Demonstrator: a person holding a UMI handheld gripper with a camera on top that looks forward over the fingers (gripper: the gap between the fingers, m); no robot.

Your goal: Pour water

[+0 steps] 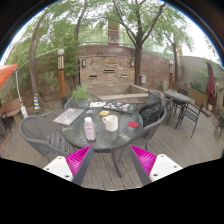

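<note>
Gripper view: fingers (107, 163) wide apart, holding nothing; pink-capped bottle (89, 128) and white cup (111, 122) well beyond on round patio surface (125, 137). Risk: long approach, misaligned grasp topples bottle.

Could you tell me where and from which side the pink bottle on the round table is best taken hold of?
I would grip the pink bottle around its body, below the cap, coming in level from the near side. It stands upright near the table's front rim, beside a white cup, well beyond the open gripper, so a side grasp looks clear.
</note>
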